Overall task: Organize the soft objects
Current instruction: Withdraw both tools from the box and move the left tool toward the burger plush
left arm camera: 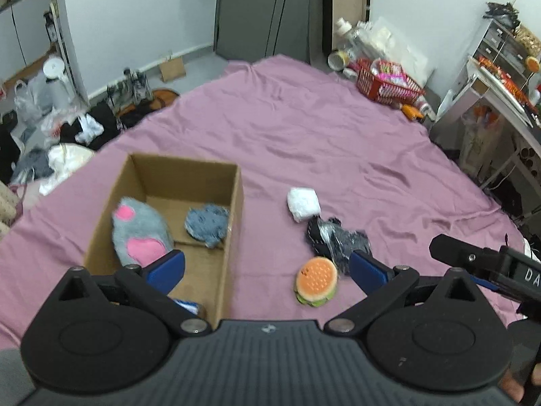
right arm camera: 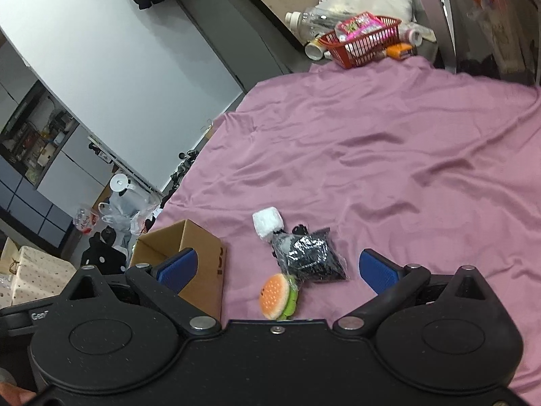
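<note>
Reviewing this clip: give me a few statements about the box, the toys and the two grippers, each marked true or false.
1. The cardboard box holds a grey-and-pink plush. True.
2. The burger toy lies inside the box. False: it lies on the pink sheet, outside the box.
3. The left gripper is shut on a toy. False: it is open and holds nothing.
4. The white bundle lies beside the black bagged item. True.
5. The right gripper is open. True.
</note>
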The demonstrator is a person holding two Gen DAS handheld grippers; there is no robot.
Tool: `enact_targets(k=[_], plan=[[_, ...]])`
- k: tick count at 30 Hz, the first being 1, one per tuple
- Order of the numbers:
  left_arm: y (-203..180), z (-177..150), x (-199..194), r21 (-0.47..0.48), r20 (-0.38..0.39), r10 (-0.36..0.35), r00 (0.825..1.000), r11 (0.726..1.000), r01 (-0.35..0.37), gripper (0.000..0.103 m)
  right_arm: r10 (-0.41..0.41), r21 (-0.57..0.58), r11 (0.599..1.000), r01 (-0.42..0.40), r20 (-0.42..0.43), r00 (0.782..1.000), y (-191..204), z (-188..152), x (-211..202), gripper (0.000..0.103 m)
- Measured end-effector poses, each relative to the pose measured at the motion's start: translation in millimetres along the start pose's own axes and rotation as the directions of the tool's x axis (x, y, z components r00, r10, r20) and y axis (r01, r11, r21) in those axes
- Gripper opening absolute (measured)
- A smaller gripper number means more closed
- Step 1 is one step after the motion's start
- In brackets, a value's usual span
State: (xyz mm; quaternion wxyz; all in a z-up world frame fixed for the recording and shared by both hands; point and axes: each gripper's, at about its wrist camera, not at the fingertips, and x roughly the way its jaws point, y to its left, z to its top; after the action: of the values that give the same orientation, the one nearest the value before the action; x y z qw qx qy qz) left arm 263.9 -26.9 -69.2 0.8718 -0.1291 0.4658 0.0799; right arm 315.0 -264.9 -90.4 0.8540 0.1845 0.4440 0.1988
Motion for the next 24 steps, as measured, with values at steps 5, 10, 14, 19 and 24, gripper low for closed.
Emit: enact_targets(k=[5,10,14,19,24], plan=[[-15,-8,14,0.008,-0.014,0.019,1.0,1.0,-0.019,0.102,0.037,0.034,0.999,-0.037,-0.002,0.999,-12,-3,1,0.103],[-32,-16,33,0.03,-0.02,0.037,0.999,0.999,-0.036,0.102,0.056,0.107,0.993,-0.052,-0.032,0.998,-30,-5,11,0.103],[-40,-24,51,0.025,-0.041,0.028,0.999,0.999,-0.027,0.102,0.06,0.143,0.988,-0.052,-0.05,0.997,-42,-6,21,0.103],[-44,-32,75,0.003,-0.064,0.062,0.996,0.998,-0.062,0.101,0.066,0.182,0.982,-0.053,-0.066,0.996,-51,-4,34,0.103],[-46,-38,92,-0.014,-0.077,0.041,0.996,0.999,-0.042,0.1,0.072,0.173,0.983,-0.058,-0.076,0.995,-54,4,48,0.1]])
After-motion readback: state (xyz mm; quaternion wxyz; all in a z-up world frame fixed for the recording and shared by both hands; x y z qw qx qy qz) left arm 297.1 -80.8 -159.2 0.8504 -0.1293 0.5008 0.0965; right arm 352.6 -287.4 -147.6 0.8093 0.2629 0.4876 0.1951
